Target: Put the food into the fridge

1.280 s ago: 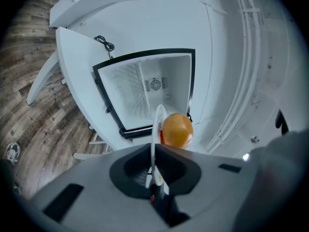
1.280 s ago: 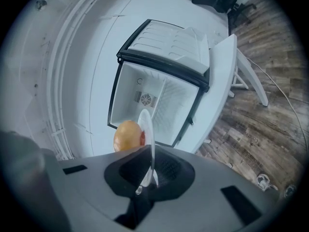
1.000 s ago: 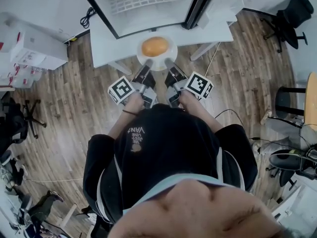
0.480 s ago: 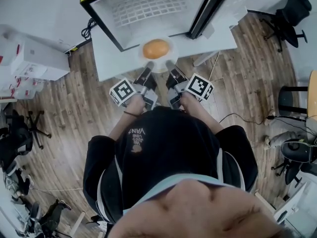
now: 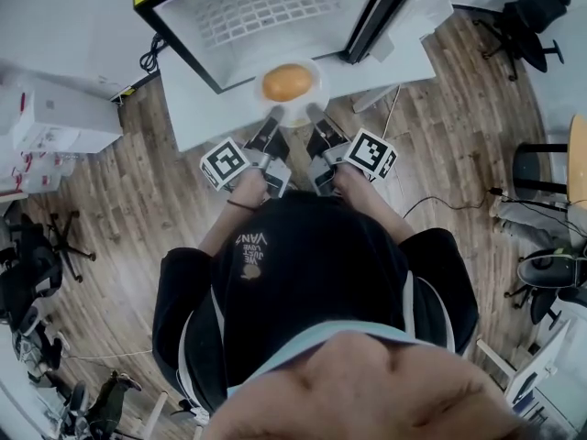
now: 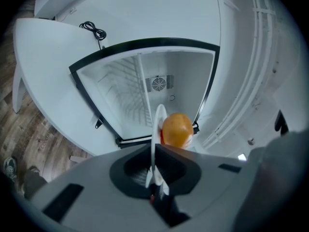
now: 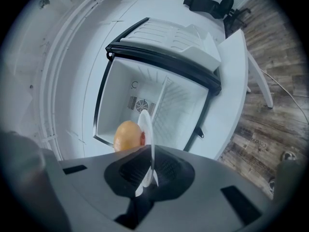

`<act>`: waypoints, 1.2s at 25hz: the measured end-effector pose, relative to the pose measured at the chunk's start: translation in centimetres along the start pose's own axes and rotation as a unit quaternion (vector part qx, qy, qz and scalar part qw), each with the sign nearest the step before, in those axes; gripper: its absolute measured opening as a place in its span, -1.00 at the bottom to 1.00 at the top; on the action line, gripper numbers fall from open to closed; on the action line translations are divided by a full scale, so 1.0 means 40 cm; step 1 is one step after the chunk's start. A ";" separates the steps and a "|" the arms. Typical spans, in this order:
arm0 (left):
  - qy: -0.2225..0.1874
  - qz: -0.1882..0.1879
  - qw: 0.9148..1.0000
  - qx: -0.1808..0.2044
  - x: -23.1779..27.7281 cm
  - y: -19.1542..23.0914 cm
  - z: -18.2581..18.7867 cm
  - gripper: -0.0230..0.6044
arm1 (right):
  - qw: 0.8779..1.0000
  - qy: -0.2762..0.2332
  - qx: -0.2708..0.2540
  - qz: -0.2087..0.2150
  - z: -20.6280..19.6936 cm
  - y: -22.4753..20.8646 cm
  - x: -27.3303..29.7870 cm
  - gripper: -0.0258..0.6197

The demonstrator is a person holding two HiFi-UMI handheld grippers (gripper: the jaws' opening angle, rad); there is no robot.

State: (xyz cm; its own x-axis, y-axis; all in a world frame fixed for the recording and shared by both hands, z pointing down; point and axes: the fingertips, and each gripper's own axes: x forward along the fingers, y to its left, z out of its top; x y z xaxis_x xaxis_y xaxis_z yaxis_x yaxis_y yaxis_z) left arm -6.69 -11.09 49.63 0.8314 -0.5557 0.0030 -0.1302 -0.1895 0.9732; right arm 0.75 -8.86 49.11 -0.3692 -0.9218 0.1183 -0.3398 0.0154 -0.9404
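Wood-plank floor; smooth white bench [image 5: 197, 108] carrying a small fridge [image 5: 243, 49]. Fridge has a black frame, a white interior, a wire shelf [image 5: 261, 7] and a round fan grille [image 6: 159, 84] in the back wall. Door [image 5: 376, 16] is swung open, on the right in the head view.

Around it: a coiled black cable [image 6: 94, 30] on the bench beside the fridge, white boxes [image 5: 55, 122] on the floor at left, and a black office chair [image 5: 541, 3] far right.

Food [image 5: 287, 82] is round, smooth and orange-yellow with a slight gloss; can't tell what kind. It sits mid-plate on a thin white round plate [image 5: 295, 114], held level over the bench just in front of the fridge mouth, not yet inside.

Left hand-held gripper [image 5: 273, 115] has its jaws clamped on the plate's near rim, left side. Right hand-held gripper [image 5: 313, 111] is clamped on the same rim, right side. In both gripper views the plate is edge-on between the dark pads.
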 end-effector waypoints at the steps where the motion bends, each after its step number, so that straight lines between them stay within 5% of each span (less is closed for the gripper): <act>1: 0.000 -0.006 1.000 -0.004 0.004 -0.005 0.000 -0.82 | 1.000 -0.001 0.002 0.004 0.002 0.003 0.001 -0.86; 30: -0.044 0.003 0.999 -0.002 0.171 -0.002 0.098 -0.82 | 0.999 0.038 0.000 0.021 0.159 -0.020 0.139 -0.86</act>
State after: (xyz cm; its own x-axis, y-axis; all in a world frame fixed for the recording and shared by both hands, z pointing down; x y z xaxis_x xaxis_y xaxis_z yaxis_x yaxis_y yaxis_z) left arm -3.11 -18.08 48.68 0.7796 -0.6262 -0.0119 -0.1328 -0.1838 0.9739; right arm 4.47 -16.47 48.50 -0.4484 -0.8880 0.1022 -0.3224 0.0540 -0.9451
